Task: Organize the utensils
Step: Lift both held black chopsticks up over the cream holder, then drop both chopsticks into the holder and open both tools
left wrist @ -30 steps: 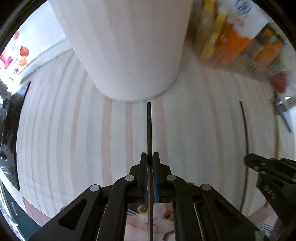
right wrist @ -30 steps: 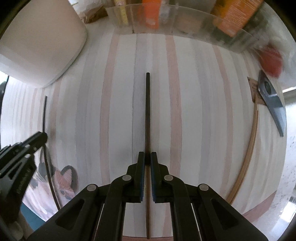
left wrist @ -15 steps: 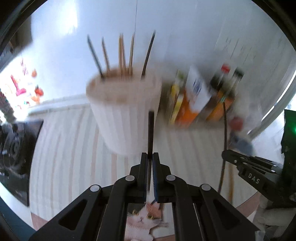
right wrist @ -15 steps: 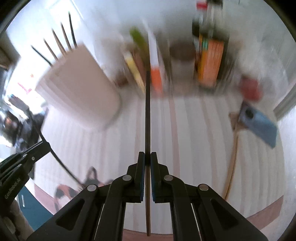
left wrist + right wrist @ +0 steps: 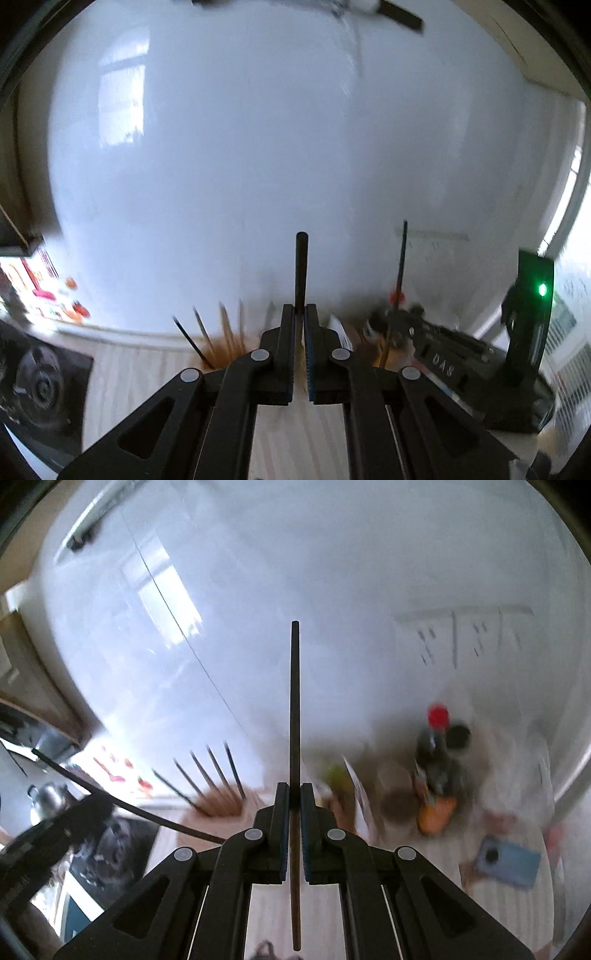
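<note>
My left gripper [image 5: 299, 314] is shut on a dark chopstick [image 5: 301, 269] that sticks up in front of the white wall. My right gripper [image 5: 291, 794] is shut on a second dark chopstick [image 5: 294, 701], long and upright, with its lower end below the jaws. Both are raised above the striped counter. The white ribbed holder [image 5: 197, 836] with several chopsticks [image 5: 214, 771] stands below and left of the right gripper. In the left wrist view the holder [image 5: 223, 347] is partly hidden behind the left fingers. The right gripper [image 5: 436, 354] shows there at right, the left gripper [image 5: 55, 834] at left in the right wrist view.
Blurred sauce bottles [image 5: 439, 760] and packets stand against the wall at the back right. A blue phone [image 5: 509, 860] lies on the counter at right. A black stove [image 5: 122, 845] with a kettle [image 5: 44, 797] is at left. The striped counter [image 5: 295, 424] lies below the grippers.
Both grippers have risen from the counter and tilted up, each lifting its chopstick. The views swung from the tabletop to the wall, and the holder dropped low in both pictures.
</note>
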`<state>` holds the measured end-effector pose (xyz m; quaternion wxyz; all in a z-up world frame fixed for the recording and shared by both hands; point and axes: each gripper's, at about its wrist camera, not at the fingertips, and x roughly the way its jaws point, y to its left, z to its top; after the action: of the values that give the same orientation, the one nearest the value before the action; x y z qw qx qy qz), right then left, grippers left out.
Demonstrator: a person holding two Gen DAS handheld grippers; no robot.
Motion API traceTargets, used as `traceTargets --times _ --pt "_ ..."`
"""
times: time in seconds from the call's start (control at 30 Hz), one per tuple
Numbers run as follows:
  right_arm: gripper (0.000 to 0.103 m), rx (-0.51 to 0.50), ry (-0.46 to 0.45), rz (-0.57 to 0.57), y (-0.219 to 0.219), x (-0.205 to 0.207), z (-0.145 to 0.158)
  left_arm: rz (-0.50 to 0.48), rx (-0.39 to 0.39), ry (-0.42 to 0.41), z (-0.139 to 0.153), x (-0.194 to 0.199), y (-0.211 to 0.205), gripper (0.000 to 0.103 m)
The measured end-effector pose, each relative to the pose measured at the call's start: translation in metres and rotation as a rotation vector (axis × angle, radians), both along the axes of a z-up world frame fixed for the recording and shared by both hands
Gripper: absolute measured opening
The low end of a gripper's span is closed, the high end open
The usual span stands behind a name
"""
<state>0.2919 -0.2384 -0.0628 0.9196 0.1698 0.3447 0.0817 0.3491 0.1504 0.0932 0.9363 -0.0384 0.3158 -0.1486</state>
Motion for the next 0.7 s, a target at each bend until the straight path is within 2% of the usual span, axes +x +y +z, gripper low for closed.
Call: traceTargets --times 0.1,0.2,0.37,0.57,0.7 --pt "0.006 0.010 -0.033 0.004 0.009 0.019 0.014 0.028 0.023 -0.021 0.014 0.017 0.012 0.002" --pt "0.006 0.023 -0.062 0.009 0.026 0.042 0.018 0.048 0.050 0.000 0.011 0.035 0.024 0.002" --pt "0.006 0.045 -0.107 0.009 0.056 0.075 0.004 0.081 0.077 0.088 -0.022 0.061 0.039 0.002" --pt "0.006 0.022 -0.163 0.011 0.093 0.100 -0.023 0.117 0.088 0.166 -0.058 0.082 0.055 0.002" --pt "0.006 0.011 -0.182 0.026 0.107 0.109 -0.039 0.129 0.069 0.208 -0.065 0.086 0.064 0.003"
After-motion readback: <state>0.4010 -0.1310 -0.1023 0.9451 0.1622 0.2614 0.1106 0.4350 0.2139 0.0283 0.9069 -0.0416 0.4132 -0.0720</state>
